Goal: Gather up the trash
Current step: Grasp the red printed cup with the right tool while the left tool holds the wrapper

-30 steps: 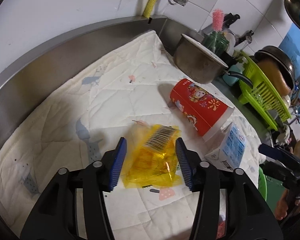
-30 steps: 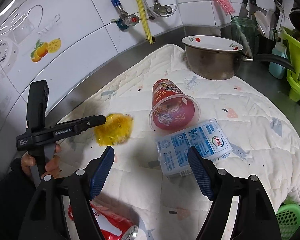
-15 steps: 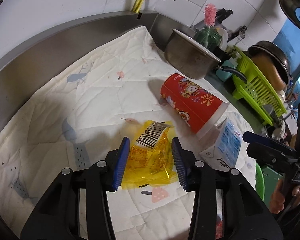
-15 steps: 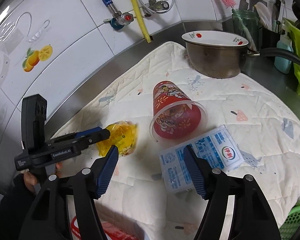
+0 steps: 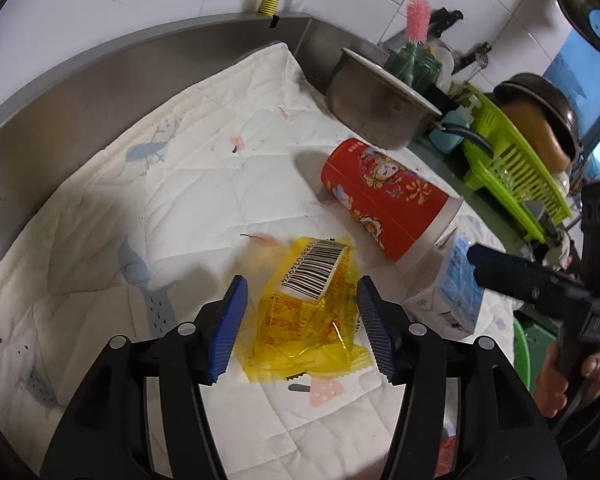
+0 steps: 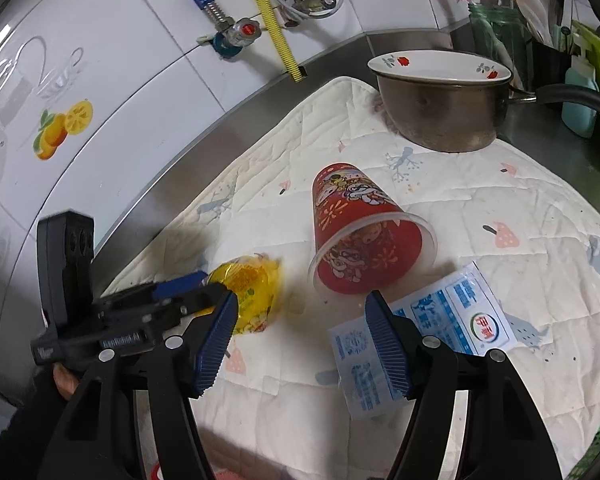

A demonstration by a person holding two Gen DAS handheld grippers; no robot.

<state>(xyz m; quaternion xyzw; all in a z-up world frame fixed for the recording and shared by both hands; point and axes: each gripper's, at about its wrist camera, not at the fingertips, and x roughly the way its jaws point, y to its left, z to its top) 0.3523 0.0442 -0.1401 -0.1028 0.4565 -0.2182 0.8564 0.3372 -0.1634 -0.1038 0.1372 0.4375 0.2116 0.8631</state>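
Observation:
A crumpled yellow wrapper (image 5: 304, 304) with a barcode lies on the white quilted mat (image 5: 180, 184). My left gripper (image 5: 300, 326) is open, its blue pads on either side of the wrapper, not closed on it. In the right wrist view the wrapper (image 6: 252, 292) sits at the left gripper's tips. A red paper cup (image 5: 384, 204) lies on its side, also in the right wrist view (image 6: 360, 236). A blue-and-white carton (image 6: 416, 332) lies flat beside it. My right gripper (image 6: 300, 344) is open and empty, just left of the carton.
A steel pot (image 6: 440, 104) stands at the mat's far edge. A green dish rack (image 5: 516, 172) with a pan is at the right. The tiled wall with taps (image 6: 240, 32) runs behind. A green basket (image 5: 522, 352) is below the counter edge.
My left gripper has pushed forward around the yellow wrapper, jaws narrowing at first and then widening a little. My right gripper has moved forward and down toward the carton and cup.

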